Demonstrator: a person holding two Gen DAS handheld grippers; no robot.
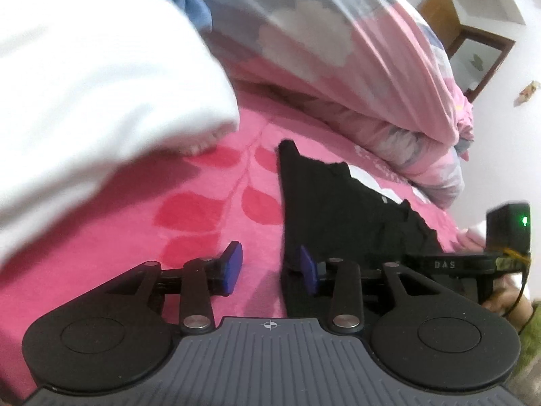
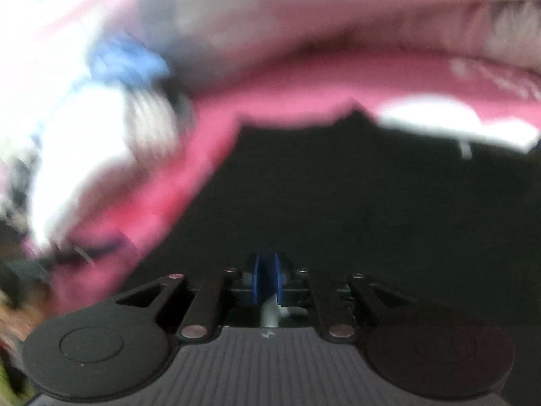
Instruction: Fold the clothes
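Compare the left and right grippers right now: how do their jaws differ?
The left gripper has its jaws wide apart, empty, above the pink sheet. The right gripper has its jaws nearly together over the black garment; a grip is unclear. Both have blue pads.

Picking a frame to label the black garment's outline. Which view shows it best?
Left wrist. The black garment lies sharp on the pink bedsheet, with its far corner and edges visible past the open left claw. The right wrist view is motion-blurred: a dark mass fills it, its near edge hidden.
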